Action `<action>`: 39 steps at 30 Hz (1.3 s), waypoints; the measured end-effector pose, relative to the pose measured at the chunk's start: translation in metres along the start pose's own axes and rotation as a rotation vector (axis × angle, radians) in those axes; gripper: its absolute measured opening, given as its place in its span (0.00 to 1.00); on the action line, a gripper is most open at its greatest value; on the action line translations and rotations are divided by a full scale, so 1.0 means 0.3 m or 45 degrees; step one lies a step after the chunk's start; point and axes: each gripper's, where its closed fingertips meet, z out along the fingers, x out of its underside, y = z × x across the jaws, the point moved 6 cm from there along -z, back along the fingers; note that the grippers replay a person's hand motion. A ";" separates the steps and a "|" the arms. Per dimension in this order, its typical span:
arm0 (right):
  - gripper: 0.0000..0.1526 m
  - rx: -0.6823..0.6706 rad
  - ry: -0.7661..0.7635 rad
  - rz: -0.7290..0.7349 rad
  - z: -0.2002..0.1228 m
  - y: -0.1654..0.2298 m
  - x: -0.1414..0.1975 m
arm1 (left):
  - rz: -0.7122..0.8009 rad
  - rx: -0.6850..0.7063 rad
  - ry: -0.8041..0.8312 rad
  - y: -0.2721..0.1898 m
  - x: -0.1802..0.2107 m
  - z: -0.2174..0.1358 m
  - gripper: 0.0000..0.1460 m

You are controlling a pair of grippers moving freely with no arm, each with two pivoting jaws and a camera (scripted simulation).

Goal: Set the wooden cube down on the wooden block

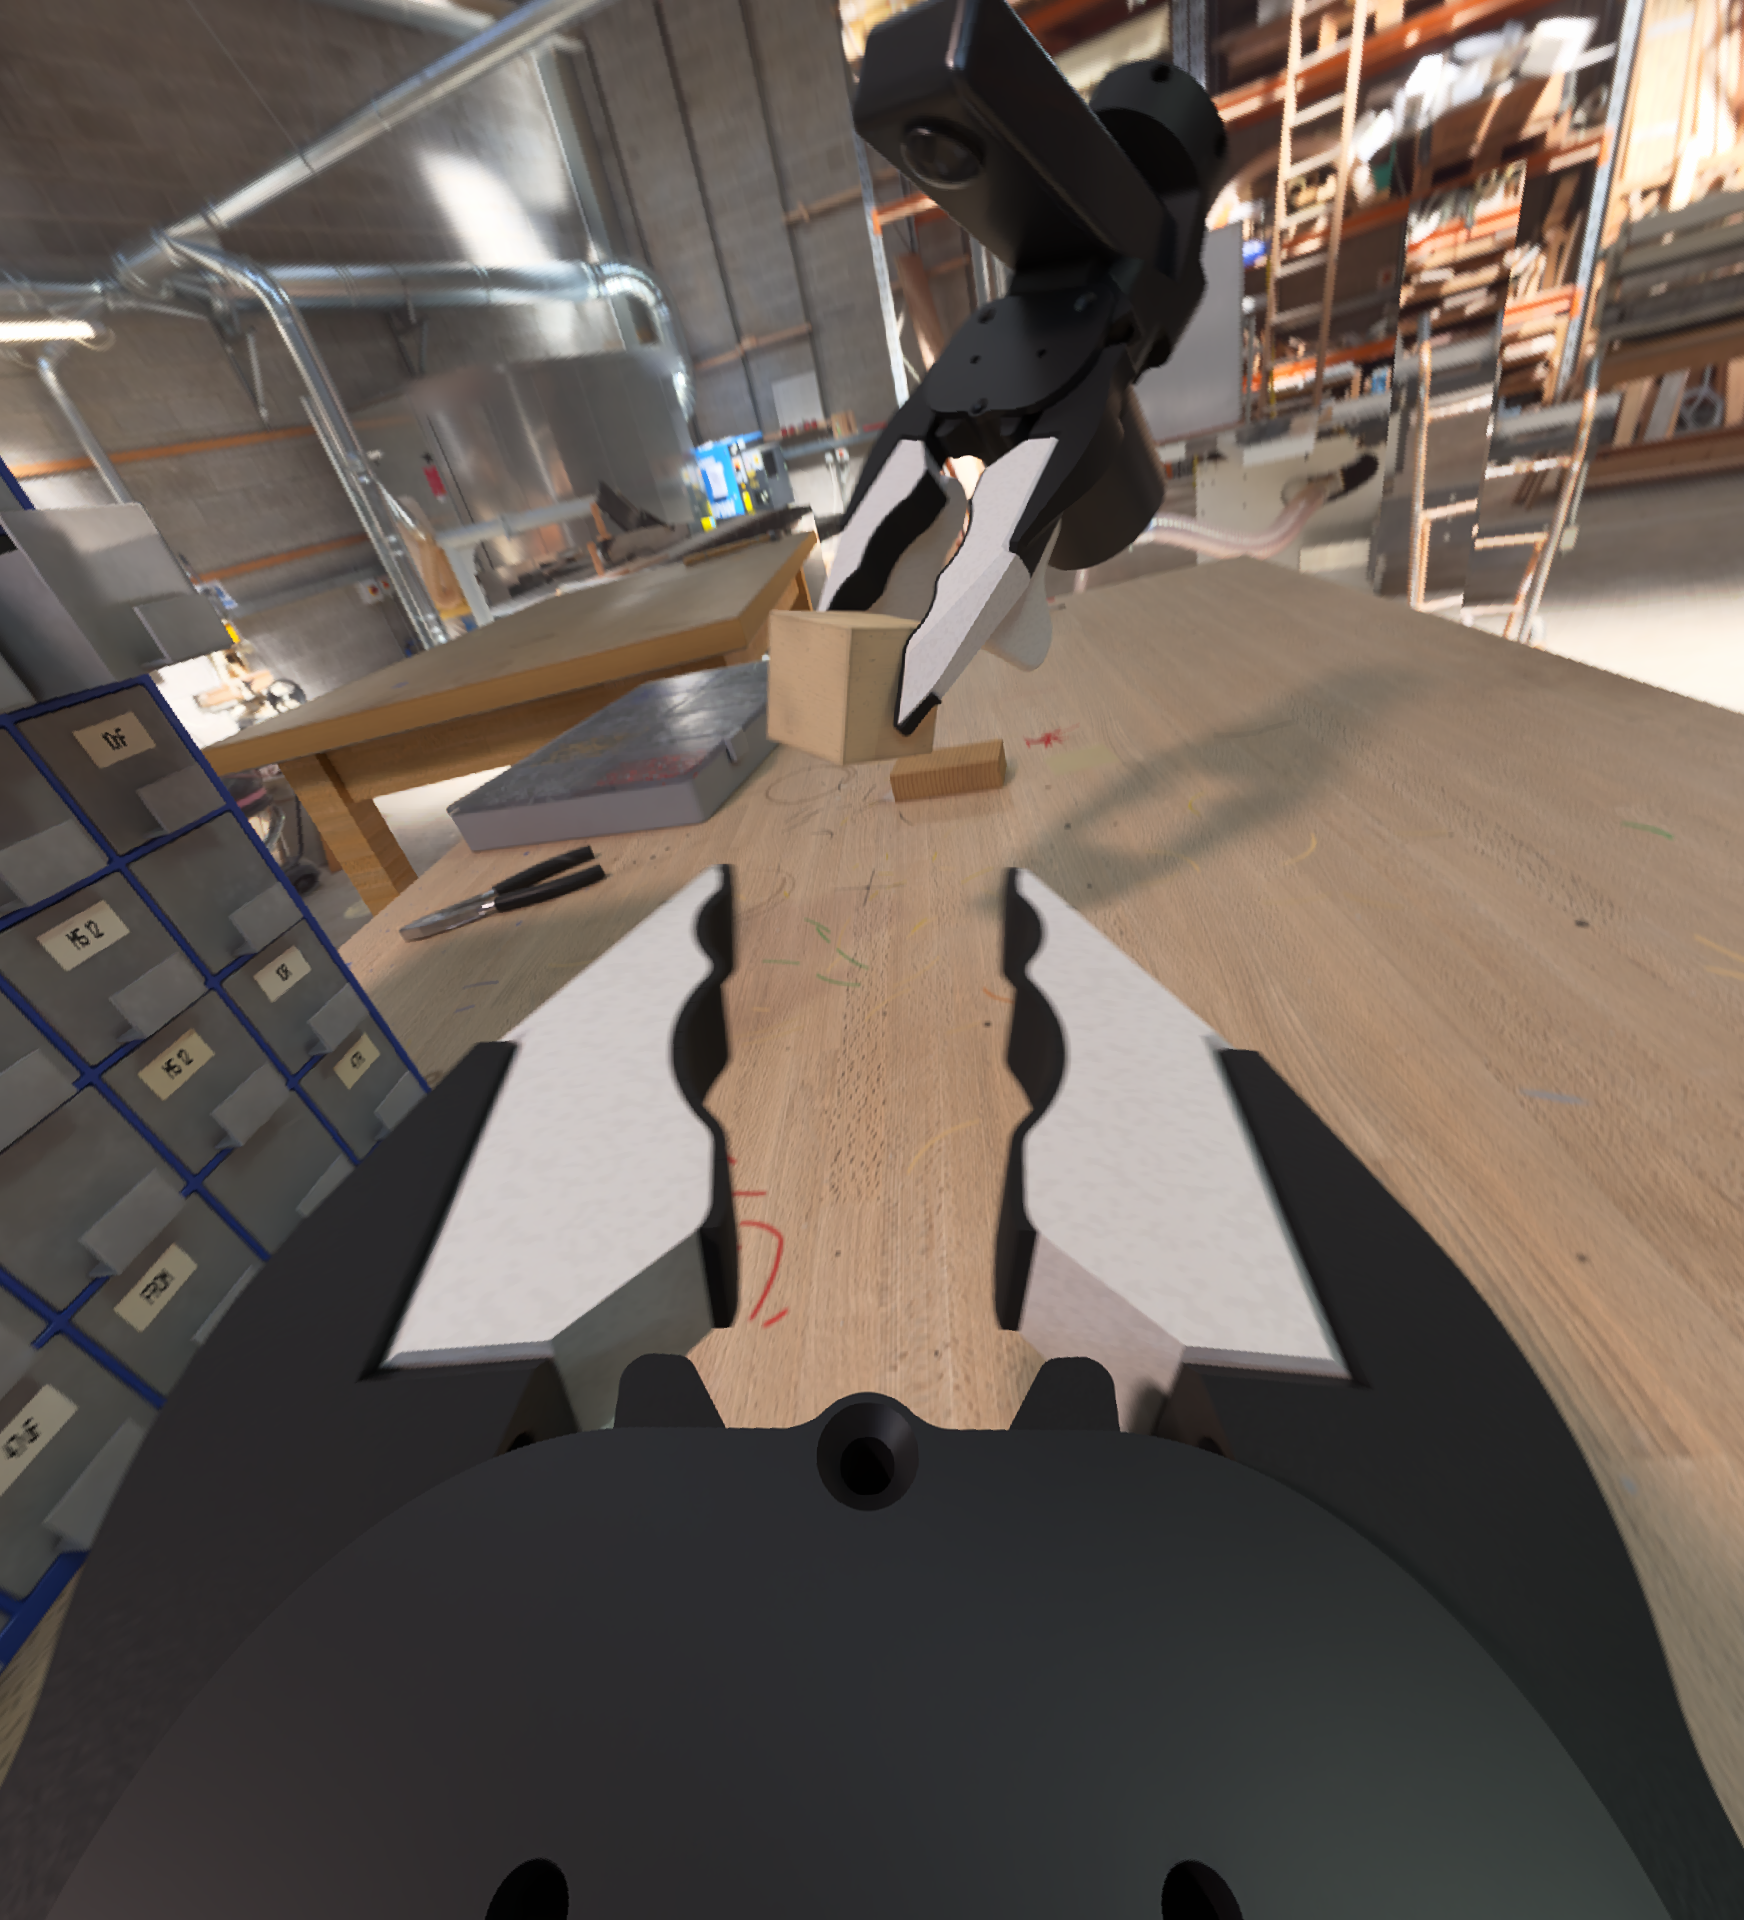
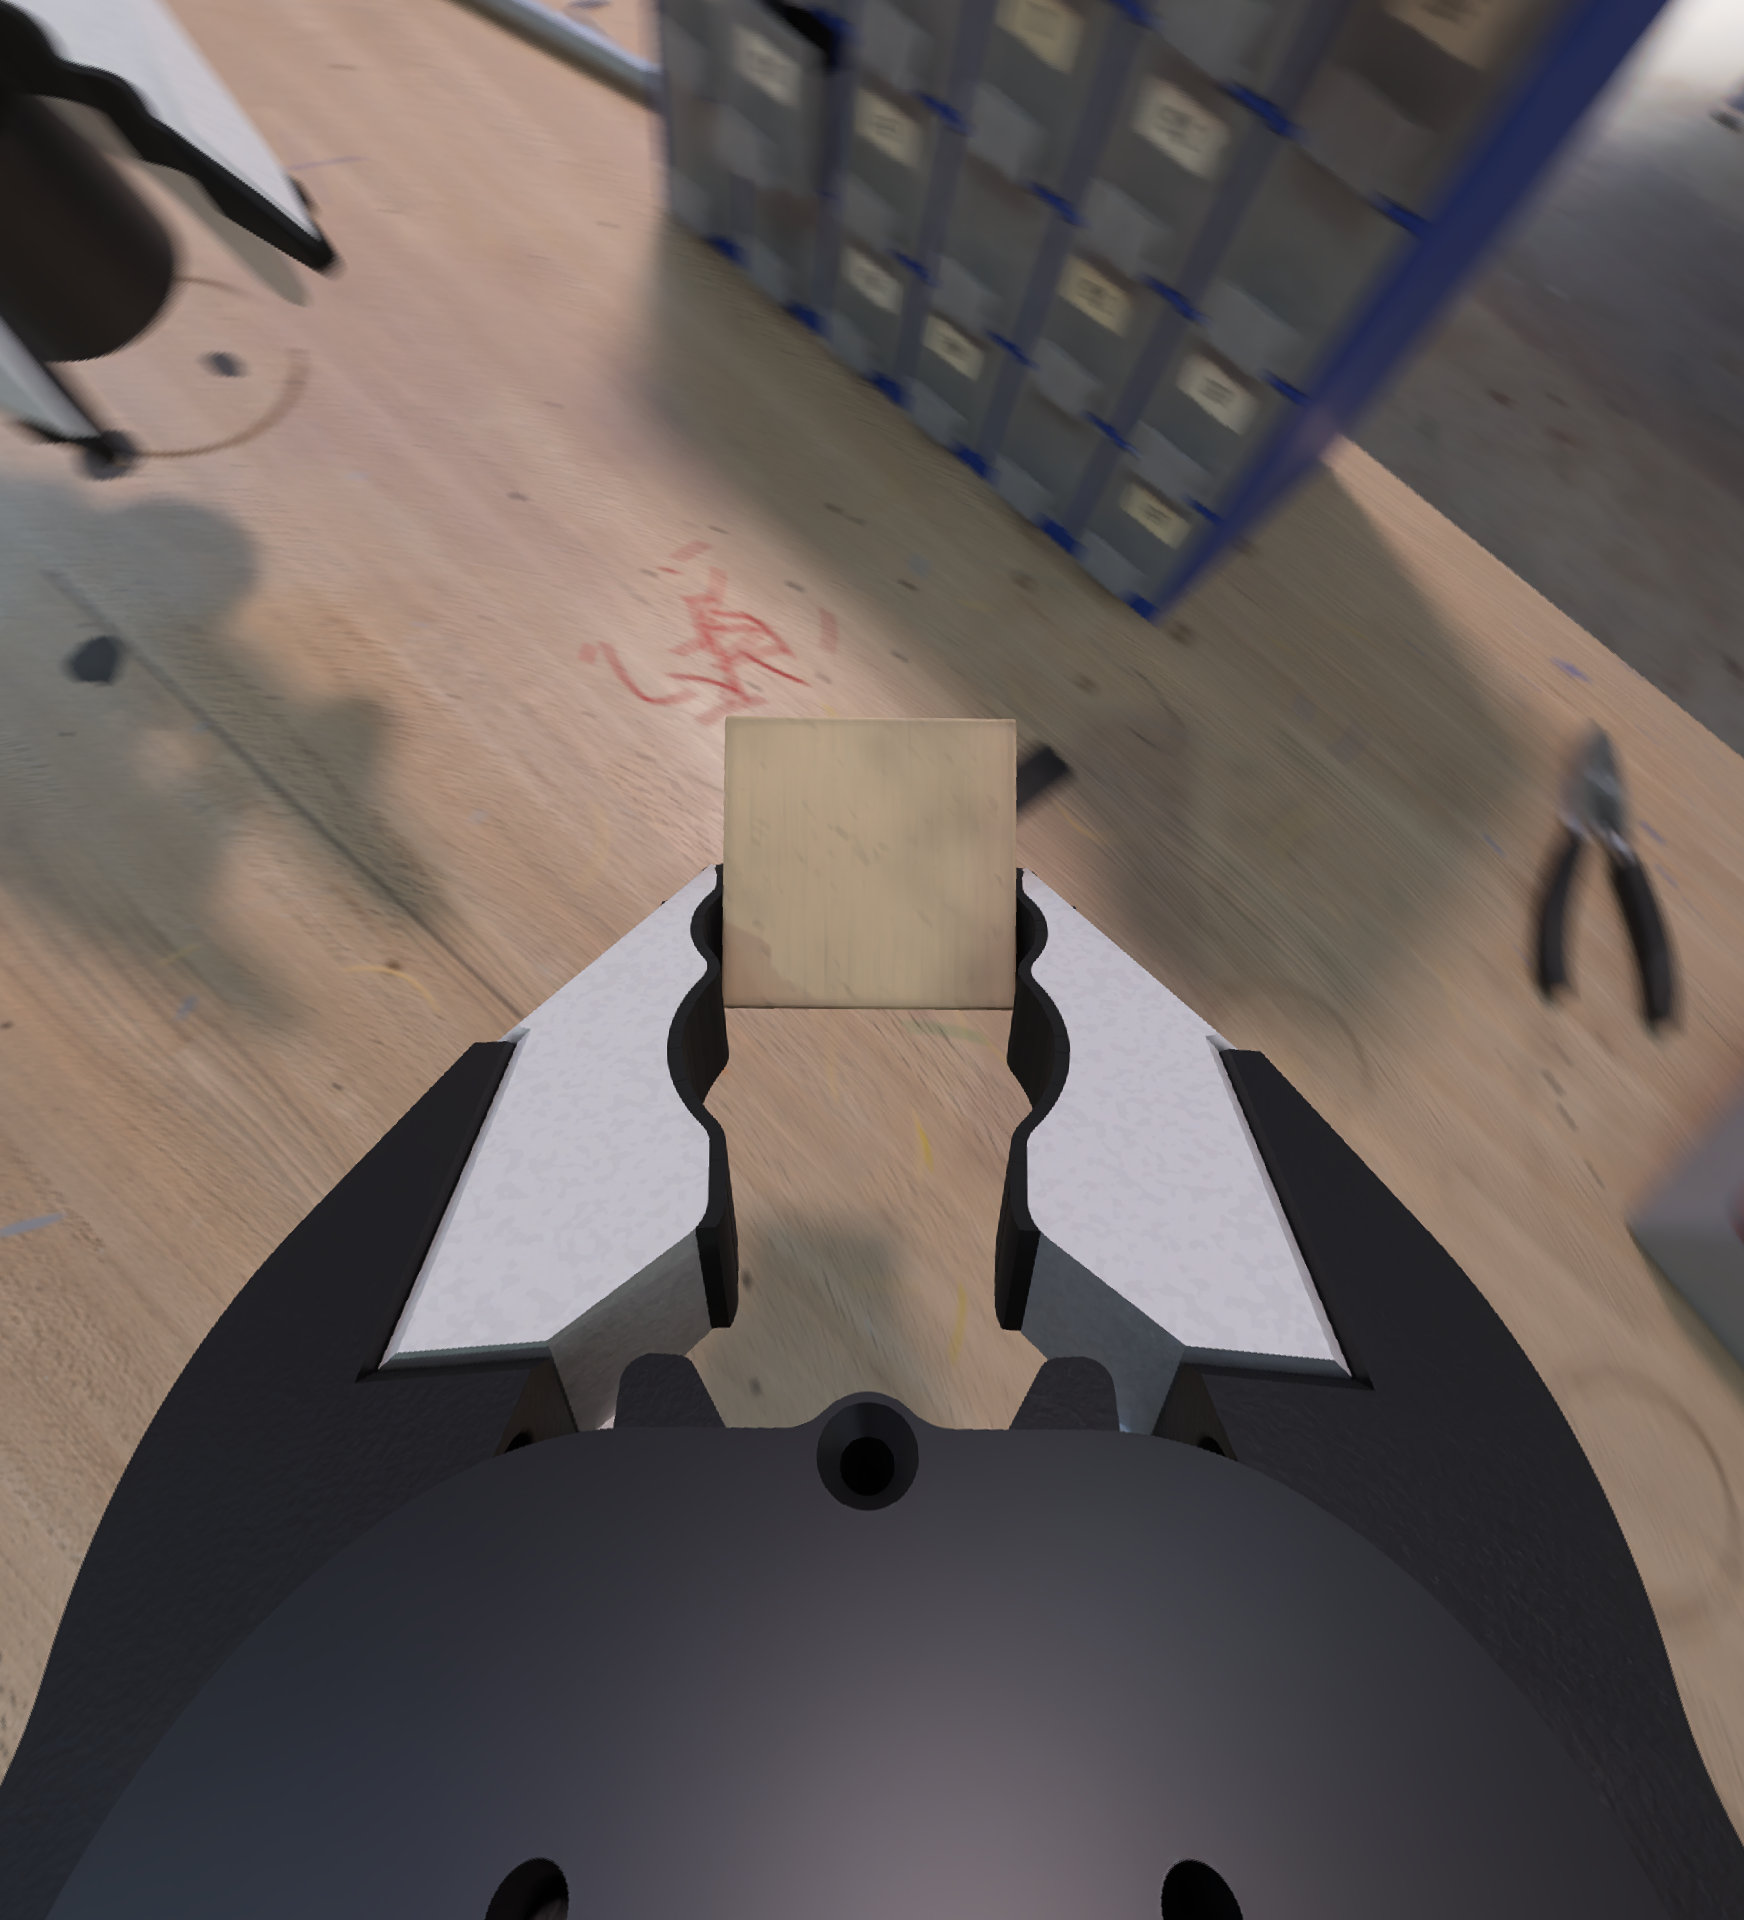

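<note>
This is looking like a woodworking shop, a big industrial hall. A scratched, pen-marked wooden workbench is filling the foreground. At the workbench's left edge a blue-framed cabinet of small grey labelled drawers is standing, and beside it, on the workbench, pliers and a flat grey metal case are lying. Beyond the workbench a second wooden table is standing, with silver ventilation ducts running along a grey block wall above it. To the right of the workbench, tall racks stacked with timber are rising, ladders leaning against them
</note>
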 end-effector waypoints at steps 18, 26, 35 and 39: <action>0.34 0.763 0.409 0.815 -0.249 -0.381 0.538 | -0.082 -0.087 0.263 0.000 0.073 0.062 0.92; 0.34 0.774 0.564 0.875 -0.199 -0.417 0.599 | -0.241 -0.068 0.386 0.005 0.098 0.059 0.91; 0.42 0.797 0.417 0.797 -0.216 -0.407 0.561 | -0.214 -0.208 0.417 0.032 0.078 0.042 0.91; 0.51 0.830 0.127 0.643 -0.239 -0.377 0.450 | -0.155 -0.574 0.375 0.073 0.008 -0.021 0.94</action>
